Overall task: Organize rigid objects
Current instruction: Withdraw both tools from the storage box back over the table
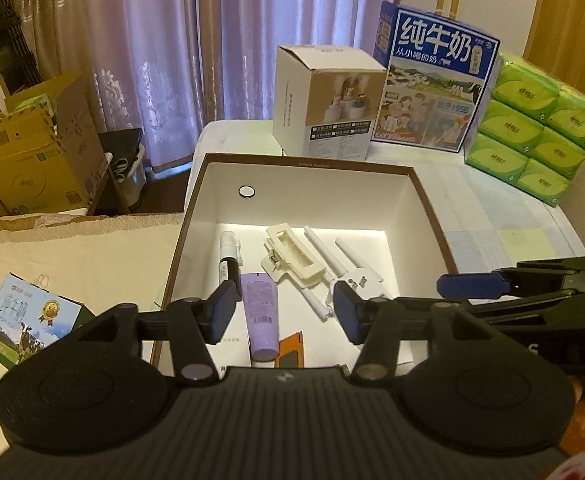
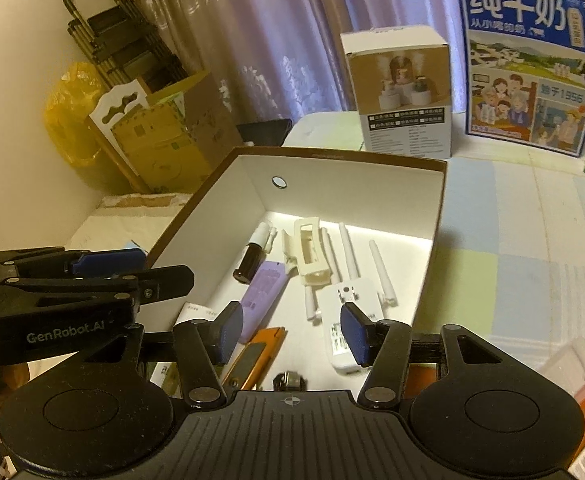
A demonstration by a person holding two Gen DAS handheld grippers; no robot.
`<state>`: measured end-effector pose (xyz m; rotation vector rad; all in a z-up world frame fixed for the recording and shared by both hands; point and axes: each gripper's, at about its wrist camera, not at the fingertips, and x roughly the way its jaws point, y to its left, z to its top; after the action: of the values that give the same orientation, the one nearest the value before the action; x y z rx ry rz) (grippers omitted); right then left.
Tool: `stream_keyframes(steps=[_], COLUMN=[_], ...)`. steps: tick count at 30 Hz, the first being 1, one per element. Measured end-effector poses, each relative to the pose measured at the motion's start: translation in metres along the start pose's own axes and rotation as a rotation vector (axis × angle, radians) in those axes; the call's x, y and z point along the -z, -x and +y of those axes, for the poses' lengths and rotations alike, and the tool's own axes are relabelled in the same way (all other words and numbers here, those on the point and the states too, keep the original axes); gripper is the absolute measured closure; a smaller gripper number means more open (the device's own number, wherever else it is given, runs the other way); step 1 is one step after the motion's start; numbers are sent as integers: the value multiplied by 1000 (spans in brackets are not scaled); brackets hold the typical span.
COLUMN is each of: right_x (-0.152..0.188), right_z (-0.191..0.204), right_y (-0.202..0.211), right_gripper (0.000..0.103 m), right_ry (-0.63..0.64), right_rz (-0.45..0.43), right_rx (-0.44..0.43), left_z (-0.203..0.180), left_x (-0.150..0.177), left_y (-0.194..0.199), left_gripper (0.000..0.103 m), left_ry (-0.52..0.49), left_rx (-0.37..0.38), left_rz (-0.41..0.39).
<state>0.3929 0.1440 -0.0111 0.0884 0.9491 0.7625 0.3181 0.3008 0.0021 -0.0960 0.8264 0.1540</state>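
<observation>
Progress looks well advanced, judging by what already lies inside the open box (image 1: 196, 216): a small dark bottle with a white cap (image 1: 228, 260) at the left, a lilac tube (image 1: 260, 316) just beside it, a cream hair clip (image 1: 292, 258) in the middle, a white adapter with 4 thin antennas (image 2: 346, 312) at the right, and an orange utility knife (image 2: 258, 354) with some paper near the front wall. A small dark object sits at the near edge in the right wrist view, too hidden to name. Both tongs are empty and half spread: the left tongs (image 1: 284, 312) hang over the front of the box with nothing between the blue pads, and the right tongs (image 2: 288, 334) do the same, above the knife and the adapter. What may be left is hard to say; a small milk carton (image 1: 32, 320) lies outside the box on the cream surface to the left, and whether it belongs with the rest I cannot tell. Tidying the 5 pieces into neater rows might also remain. For room, the box walls are tall and brown-rimmed, so any reach has to come from above, and the rear half of the floor is bare. The 2 tools sit close, side by side, with little slack between them. Behind the box on the table (image 2: 512, 208) stand a white product box (image 1: 324, 104), a blue milk case (image 1: 436, 80) and stacked green tissue packs (image 1: 532, 120), well apart from it; the checked cloth to the right is open.
</observation>
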Motion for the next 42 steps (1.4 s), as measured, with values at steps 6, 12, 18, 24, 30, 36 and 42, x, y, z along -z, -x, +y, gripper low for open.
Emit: stream_keyframes(steps=[6, 12, 18, 24, 30, 36, 42], right_x=[13, 26, 40, 53, 69, 86, 105], right_z=[-1, -4, -8, -17, -29, -43, -63], right_y=[26, 47, 68, 88, 107, 122, 136], right_gripper=[42, 39, 38, 38, 37, 37, 37], right_ry=[-20, -39, -59, -78, -93, -100, -113], right_rz=[-18, -29, -38, -43, -29, -10, 17], right_rx=[4, 6, 2, 6, 5, 8, 18], left_z=[-10, -19, -28, -46, -67, -90, -112], left_x=[11, 25, 38, 52, 65, 80, 100], left_y=[20, 39, 60, 79, 92, 99, 103], left_gripper=[46, 45, 38, 38, 34, 34, 34], left_ry=[13, 27, 43, 23, 26, 22, 27], left_rx=[3, 0, -10, -20, -16, 3, 28], left_rz=[-20, -33, -56, -69, -65, -50, -20])
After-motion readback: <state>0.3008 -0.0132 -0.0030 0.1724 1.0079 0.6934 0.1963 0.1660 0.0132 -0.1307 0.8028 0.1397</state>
